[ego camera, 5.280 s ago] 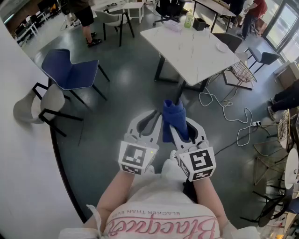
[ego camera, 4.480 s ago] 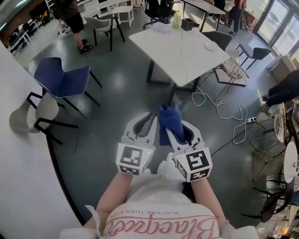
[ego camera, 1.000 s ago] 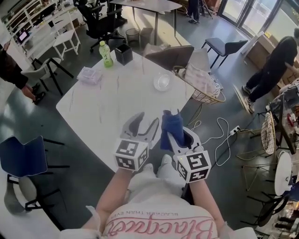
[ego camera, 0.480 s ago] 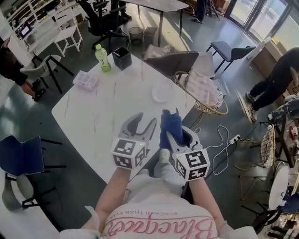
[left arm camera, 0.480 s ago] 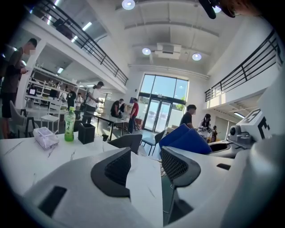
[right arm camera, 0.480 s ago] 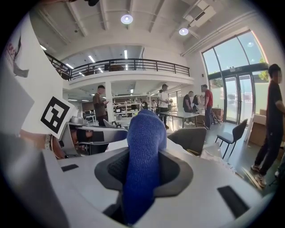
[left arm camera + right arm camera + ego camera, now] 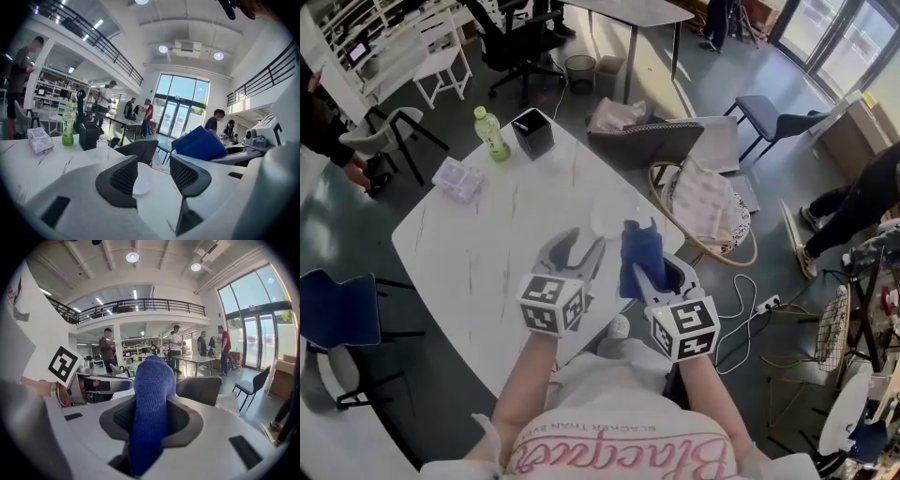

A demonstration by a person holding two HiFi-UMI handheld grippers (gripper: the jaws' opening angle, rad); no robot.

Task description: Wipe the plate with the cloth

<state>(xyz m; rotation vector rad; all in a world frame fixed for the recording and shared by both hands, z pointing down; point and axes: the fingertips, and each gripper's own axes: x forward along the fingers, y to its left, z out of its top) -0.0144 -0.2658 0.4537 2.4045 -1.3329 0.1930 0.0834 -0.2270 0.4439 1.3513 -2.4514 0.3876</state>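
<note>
A pale, shallow plate (image 7: 607, 218) sits on the white marble-look table (image 7: 487, 253), near its right side. My left gripper (image 7: 584, 240) hovers just short of the plate, open and holding nothing. In the left gripper view the plate (image 7: 140, 181) shows through the gap between the two dark pads of the left gripper (image 7: 152, 171). My right gripper (image 7: 652, 268) is beside it, shut on a blue cloth (image 7: 639, 251) that stands up out of the jaws. The right gripper view shows the cloth (image 7: 151, 404) clamped between the pads.
At the table's far end stand a green bottle (image 7: 490, 133), a black box (image 7: 532, 133) and a tissue packet (image 7: 457, 178). A grey chair (image 7: 649, 141) and a wire basket with fabric (image 7: 705, 212) stand beyond the table. A blue chair (image 7: 337, 309) is at left. Cables (image 7: 748, 307) lie on the floor.
The view has swung from open floor and chairs onto the table. Both grippers now hang over its near edge, close to the plate. The cloth has stayed in the right gripper throughout.
</note>
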